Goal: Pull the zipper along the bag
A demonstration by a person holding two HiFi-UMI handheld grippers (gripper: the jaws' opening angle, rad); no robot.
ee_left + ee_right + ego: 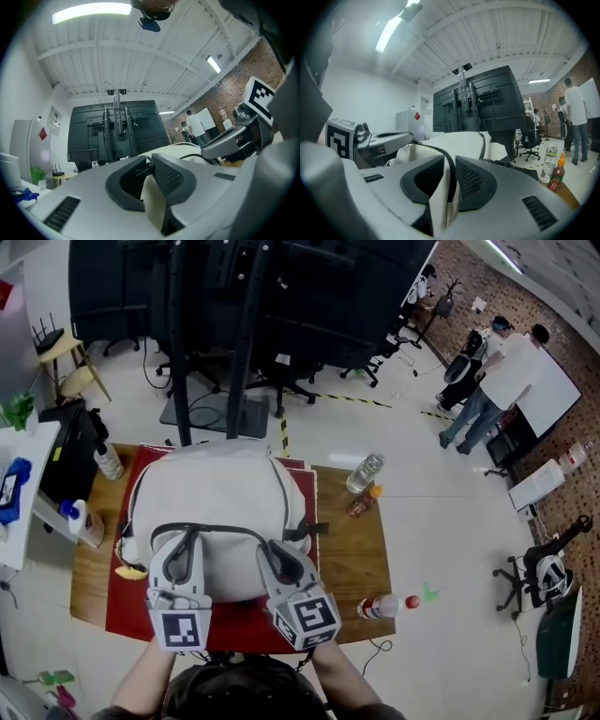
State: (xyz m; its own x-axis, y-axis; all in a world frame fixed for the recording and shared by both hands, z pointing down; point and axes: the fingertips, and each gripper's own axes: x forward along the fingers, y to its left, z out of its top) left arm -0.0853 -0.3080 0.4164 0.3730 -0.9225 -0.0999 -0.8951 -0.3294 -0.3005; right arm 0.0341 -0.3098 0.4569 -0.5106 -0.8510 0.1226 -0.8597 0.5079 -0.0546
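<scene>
A cream-white bag (216, 498) lies on a red cloth (127, 610) over the wooden table (352, 554). Its black zipper (230, 530) curves across the near side. My left gripper (191, 534) sits at the zipper's left part. In the left gripper view the left gripper (147, 167) has its jaws nearly together, pinching a small dark zipper pull (142, 170) with bag cloth (154, 206) below. My right gripper (273, 547) is at the zipper's right part. In the right gripper view the right gripper (450, 172) is closed on a fold of the bag with the black zipper band (449, 180) in it.
A clear water bottle (364, 472) and a sauce bottle (364, 501) stand right of the bag, and another bottle (384, 606) lies at the near right table edge. Two bottles (108, 462) (84, 521) stand left. A black stand (211, 334) rises behind the table. People stand far right.
</scene>
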